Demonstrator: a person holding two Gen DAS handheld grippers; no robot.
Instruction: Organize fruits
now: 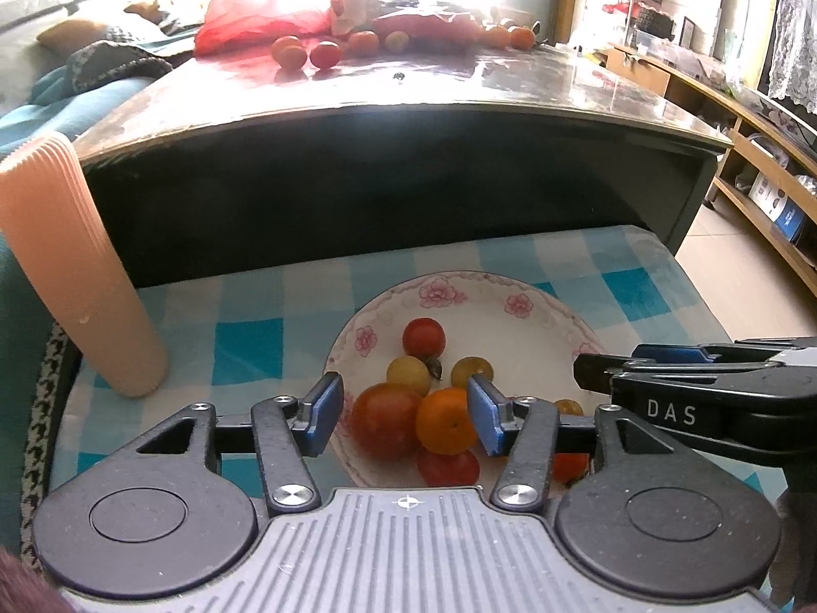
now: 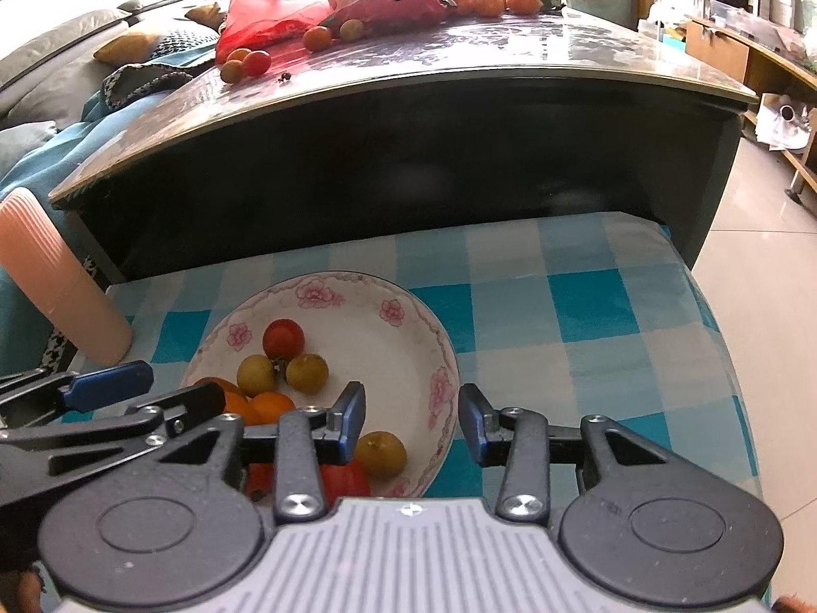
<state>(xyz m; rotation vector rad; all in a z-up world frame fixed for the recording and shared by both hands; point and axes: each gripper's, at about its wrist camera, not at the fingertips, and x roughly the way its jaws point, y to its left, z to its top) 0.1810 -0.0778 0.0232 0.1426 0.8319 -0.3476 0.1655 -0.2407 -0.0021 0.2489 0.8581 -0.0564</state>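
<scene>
A white plate with pink flowers lies on a blue checked cloth. On it are a red tomato, two yellow fruits, a big red-orange tomato, an orange one and another red one. My left gripper hangs open just above the near fruits, its pads beside them without pressing. My right gripper is open over the plate's right rim, a yellow fruit lying by its left finger.
Behind the cloth stands a dark table with a glossy top. It carries several loose tomatoes and oranges, a red plastic bag and a box. A peach ribbed cylinder stands at the left.
</scene>
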